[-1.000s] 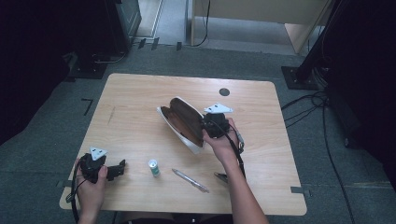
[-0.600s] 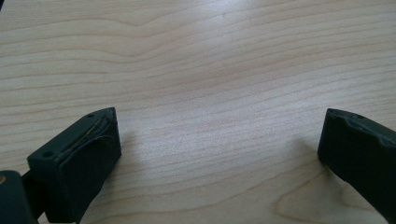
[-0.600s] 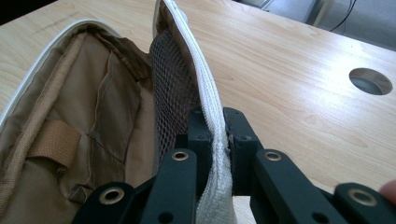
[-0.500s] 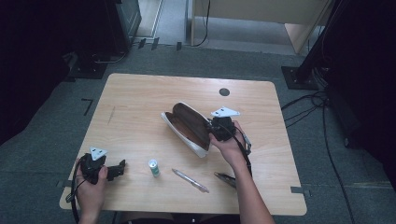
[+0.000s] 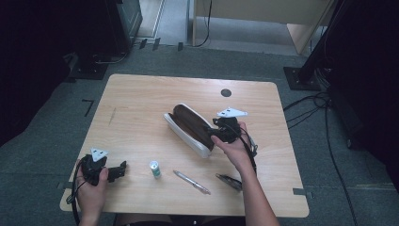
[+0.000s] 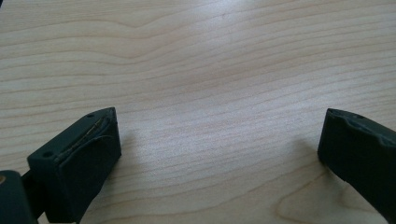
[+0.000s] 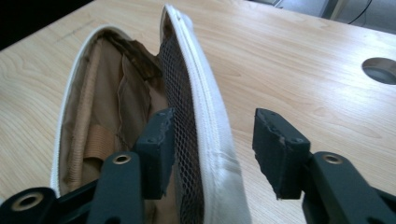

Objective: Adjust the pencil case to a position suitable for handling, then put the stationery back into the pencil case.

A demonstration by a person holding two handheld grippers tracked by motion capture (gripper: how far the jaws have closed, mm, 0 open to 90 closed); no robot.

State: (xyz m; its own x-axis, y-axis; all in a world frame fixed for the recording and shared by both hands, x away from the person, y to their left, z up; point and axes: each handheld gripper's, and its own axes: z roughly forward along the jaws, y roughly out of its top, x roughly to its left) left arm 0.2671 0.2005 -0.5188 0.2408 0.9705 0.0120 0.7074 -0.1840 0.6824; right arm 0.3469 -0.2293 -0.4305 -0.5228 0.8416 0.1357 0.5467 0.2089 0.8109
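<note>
One soft pencil case [image 5: 192,129] lies open at the table's [image 5: 141,103] centre, light and floppy, I judge. My right hand-held gripper [image 7: 212,144] has just been opening, its jaws astride the raised mesh-lined zip edge without pinching it; that firmer rim looks the best hold. The left hand-held gripper [image 6: 219,154] gapes wide, empty, lower left.

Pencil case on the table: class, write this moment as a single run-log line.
right tool: jaws just opened, straddling pencil case wall, not pressing | left tool: open over table | pen, glue stick: on table
</note>
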